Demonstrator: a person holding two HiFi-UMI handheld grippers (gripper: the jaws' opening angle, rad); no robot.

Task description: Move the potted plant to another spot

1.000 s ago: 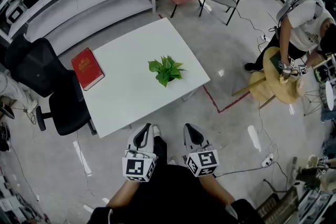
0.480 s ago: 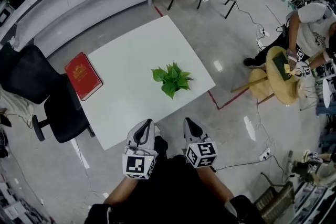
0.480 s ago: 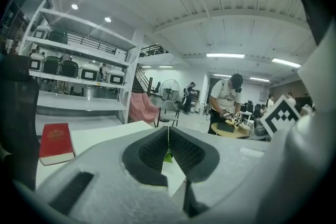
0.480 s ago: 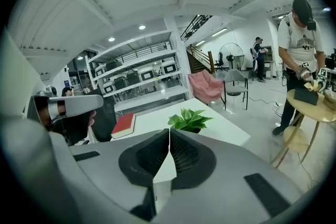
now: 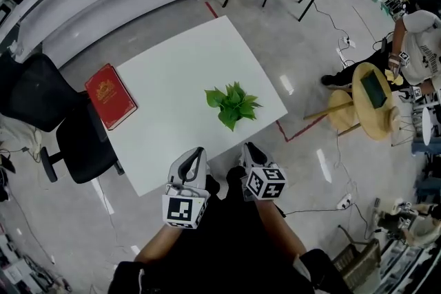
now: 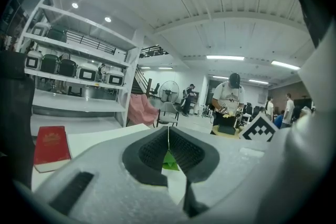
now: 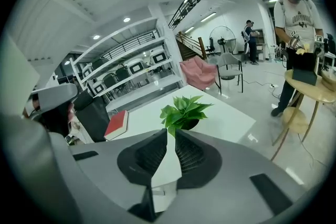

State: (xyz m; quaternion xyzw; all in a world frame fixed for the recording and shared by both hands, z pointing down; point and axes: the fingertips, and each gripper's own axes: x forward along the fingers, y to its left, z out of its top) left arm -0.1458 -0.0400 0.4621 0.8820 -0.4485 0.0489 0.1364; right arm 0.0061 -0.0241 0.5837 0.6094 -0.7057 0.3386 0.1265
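white tabletop (image 5: 172,79): square, seen from above, one corner turned away from me. black office chair (image 5: 86,148): just beside the tabletop's left edge. red book (image 5: 110,95): lying flat at that left edge. potted plant (image 5: 233,105): upright on the right half of the tabletop, well apart from the book, with nothing touching it. my left tongs (image 6: 168,134): pads pressed together, holding nothing, hanging off the near edge of the tabletop. my right tongs (image 7: 171,136): pads parted by a narrow slit, empty, pointing at the plant, which stands beyond the tips, not between them.
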